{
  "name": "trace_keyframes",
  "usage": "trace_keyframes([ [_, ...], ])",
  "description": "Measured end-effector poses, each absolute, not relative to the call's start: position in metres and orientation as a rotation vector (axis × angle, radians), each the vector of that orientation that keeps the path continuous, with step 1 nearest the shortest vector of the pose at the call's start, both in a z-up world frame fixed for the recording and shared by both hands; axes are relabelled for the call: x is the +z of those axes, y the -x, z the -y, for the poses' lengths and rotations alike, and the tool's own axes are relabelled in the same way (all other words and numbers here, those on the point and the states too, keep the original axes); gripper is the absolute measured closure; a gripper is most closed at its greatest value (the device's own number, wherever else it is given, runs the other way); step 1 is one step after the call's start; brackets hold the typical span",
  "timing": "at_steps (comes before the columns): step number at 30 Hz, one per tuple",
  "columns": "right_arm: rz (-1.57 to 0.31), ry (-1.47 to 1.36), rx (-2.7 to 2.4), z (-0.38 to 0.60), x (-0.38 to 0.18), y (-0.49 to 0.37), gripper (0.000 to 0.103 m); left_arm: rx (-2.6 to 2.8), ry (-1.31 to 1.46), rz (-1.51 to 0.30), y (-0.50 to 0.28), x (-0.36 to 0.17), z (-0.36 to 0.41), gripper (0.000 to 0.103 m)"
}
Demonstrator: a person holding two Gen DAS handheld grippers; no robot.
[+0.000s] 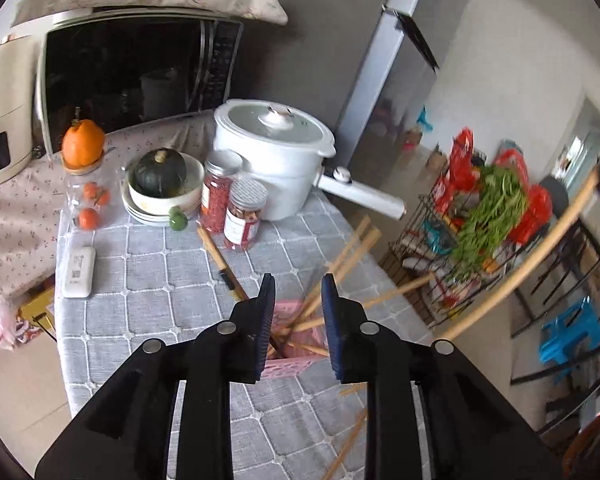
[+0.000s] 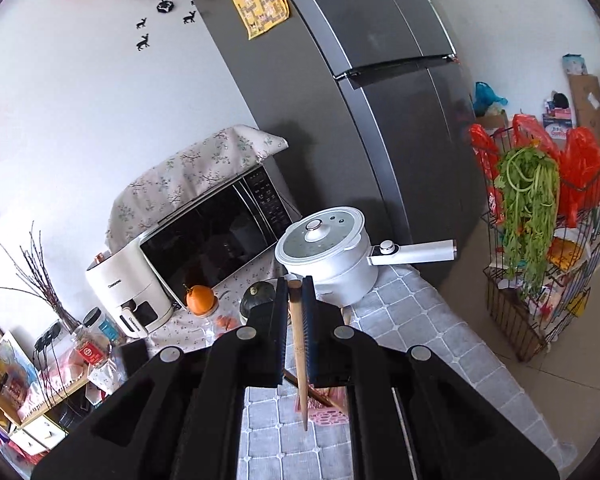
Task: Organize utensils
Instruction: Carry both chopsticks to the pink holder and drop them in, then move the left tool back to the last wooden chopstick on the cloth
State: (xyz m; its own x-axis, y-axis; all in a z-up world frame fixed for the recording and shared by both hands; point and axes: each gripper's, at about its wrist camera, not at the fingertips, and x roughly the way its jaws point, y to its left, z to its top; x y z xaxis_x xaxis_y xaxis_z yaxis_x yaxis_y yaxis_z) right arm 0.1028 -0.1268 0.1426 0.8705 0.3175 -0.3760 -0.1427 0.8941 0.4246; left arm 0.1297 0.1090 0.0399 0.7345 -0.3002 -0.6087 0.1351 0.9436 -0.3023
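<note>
The left gripper (image 1: 296,292) hovered over the pink holder (image 1: 300,320) on the grey checked table (image 1: 160,272), its jaws apart with nothing pressed between them; several wooden chopsticks (image 1: 340,264) leaned out of that holder, and one more lay flat near two red-filled jars (image 1: 230,208); the right gripper (image 2: 295,286) had its jaws clamped on a single chopstick (image 2: 298,344), its tip hanging over the table before the holder; a white pot (image 2: 324,248) stood beyond.
</note>
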Motion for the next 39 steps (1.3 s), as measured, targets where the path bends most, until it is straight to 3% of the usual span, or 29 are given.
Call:
trace_keyframes([
  [7,-0.459,-0.358,0.225,0.113,0.14,-0.124,0.096,-0.201,0.334,-0.651,-0.112,0.048,-0.145,0.063],
  [21,-0.533,-0.253,0.219,0.043,0.1,-0.185,0.092,-0.19,0.366,-0.698,-0.118,0.04,-0.168,0.06],
  [23,-0.535,-0.266,0.224,0.042,0.103,-0.184,0.069,-0.193,0.362,-0.692,-0.115,0.041,-0.167,0.053],
  [25,-0.513,-0.273,0.212,0.046,0.105,-0.176,0.054,-0.192,0.358,-0.681,-0.112,0.043,-0.165,0.049],
  [29,-0.498,-0.248,0.165,0.056,0.106,-0.159,0.043,-0.201,0.339,-0.682,-0.108,0.044,-0.155,0.046],
  [31,-0.492,-0.241,0.145,0.061,0.105,-0.151,0.036,-0.201,0.323,-0.685,-0.105,0.043,-0.148,0.032],
  [35,-0.45,-0.227,0.053,0.073,0.097,-0.125,0.01,-0.186,0.29,-0.677,-0.096,0.042,-0.134,0.011],
  [39,-0.423,-0.189,-0.028,0.086,0.087,-0.099,0.007,-0.184,0.238,-0.715,-0.093,0.031,-0.119,0.007],
])
